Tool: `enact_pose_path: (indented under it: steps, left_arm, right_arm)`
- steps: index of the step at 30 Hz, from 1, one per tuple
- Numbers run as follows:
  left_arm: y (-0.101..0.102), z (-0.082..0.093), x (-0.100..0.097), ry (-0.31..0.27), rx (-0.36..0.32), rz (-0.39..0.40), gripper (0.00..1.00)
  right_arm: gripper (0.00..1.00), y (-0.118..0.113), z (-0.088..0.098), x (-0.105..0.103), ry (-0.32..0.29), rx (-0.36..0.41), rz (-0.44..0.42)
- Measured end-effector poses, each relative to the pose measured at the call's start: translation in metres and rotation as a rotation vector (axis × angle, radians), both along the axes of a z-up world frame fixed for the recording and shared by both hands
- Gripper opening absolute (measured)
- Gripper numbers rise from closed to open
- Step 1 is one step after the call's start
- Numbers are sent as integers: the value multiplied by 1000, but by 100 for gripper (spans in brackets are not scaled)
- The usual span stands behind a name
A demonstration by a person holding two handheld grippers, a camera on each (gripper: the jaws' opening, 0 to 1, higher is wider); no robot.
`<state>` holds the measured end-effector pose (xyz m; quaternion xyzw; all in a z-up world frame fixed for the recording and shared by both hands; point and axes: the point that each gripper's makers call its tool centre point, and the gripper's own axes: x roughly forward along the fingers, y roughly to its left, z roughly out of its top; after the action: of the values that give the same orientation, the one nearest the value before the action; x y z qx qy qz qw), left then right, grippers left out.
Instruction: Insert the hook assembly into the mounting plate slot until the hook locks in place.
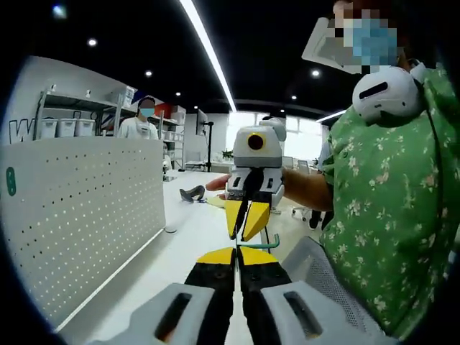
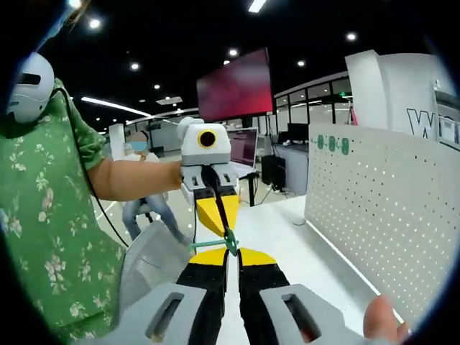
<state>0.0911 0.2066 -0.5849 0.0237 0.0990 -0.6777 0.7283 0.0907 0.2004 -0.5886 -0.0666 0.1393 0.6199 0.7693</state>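
Teal hook held in mid-air between both grippers, not yet at the pegboard.

Left gripper [image 1: 236, 257] pressed together at 6 o'clock, apparently pinching the teal hook [image 1: 263, 245]; right gripper [image 1: 246, 219] facing it at centre, tips closed on the same piece. From the right gripper view, right gripper [image 2: 231, 256] shut on the hook [image 2: 215, 244]. White pegboard [image 2: 374, 215] at 3 o'clock, well apart, above the worktop [image 2: 287, 237]. Step in hand: carrying. Next, probably: turn toward the pegboard, line up with a slot.

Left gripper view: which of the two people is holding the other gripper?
The person in the green floral shirt, whose forearm reaches the right gripper; the one in white stands far back by shelves.
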Motion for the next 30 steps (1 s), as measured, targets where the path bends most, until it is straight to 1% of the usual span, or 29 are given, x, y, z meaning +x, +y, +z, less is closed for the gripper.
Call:
enact_pose_path:
  steps: [3,15,19,21,23,30]
  left_arm:
    - [-1,-2,-2,4,5,-11,1]
    - [-3,-6,-3,-2,22,-16,1]
    - [-4,-5,1,-39,22,9,2]
    - [-4,-5,2,-44,25,14,2]
    - [-4,-4,4,-65,25,28,3]
    - [-4,-5,8,-105,34,56,4]
  right_arm:
    - [2,0,1,-2,21,13,9]
    - [1,-2,-4,-3,40,-21,5]
    - [1,-3,-4,1,49,-17,-18]
    - [1,-3,-4,2,51,-18,-20]
    - [0,-4,-3,4,50,-20,-31]
    - [0,-5,-4,7,58,-22,-51]
